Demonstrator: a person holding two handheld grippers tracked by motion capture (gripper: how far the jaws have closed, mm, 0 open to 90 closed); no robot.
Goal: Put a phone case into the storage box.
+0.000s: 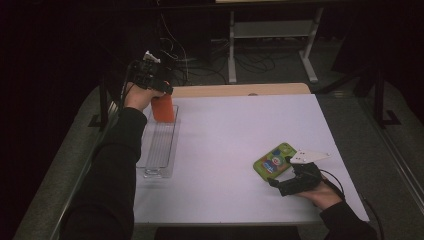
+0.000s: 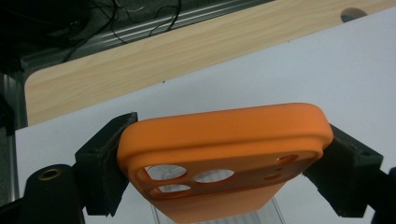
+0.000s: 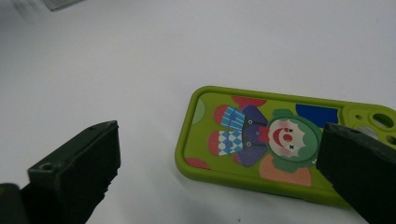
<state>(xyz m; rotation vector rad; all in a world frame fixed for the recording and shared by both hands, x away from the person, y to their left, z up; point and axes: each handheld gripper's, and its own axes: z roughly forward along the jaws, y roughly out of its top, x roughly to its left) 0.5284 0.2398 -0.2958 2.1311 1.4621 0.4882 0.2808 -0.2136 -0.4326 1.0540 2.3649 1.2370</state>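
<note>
Over at the far left corner of the tabletop (image 1: 240, 130), the left gripper (image 1: 150, 80) has an orange phone case (image 2: 224, 154) pinched across its width, one black jaw pressed on each long side. It's a plain matte orange shell with rounded corners, and in the left gripper view you can see its back face with three camera cut-outs grouped at one end and a couple of small holes beside them. In the high view the case stands roughly upright, long axis running up and down, its lower end down in the far end of a clear plastic tray (image 1: 160, 150). That tray is long and narrow, ribbed along its floor, lying along the left edge of the tabletop with its length running from near to far.

Now to the near right corner. The right gripper (image 1: 295, 177) has its jaws spread wide, and between them in the right gripper view lies a green phone case (image 3: 280, 140), flat on the white surface, not touched by either jaw. It's lime green, printed with a cartoon clown in blue, red and purple, camera cut-outs at one end. In the high view its long axis runs diagonally, from near-left towards far-right, and the grey three-cornered plate on the gripper sits just beside it.
</note>
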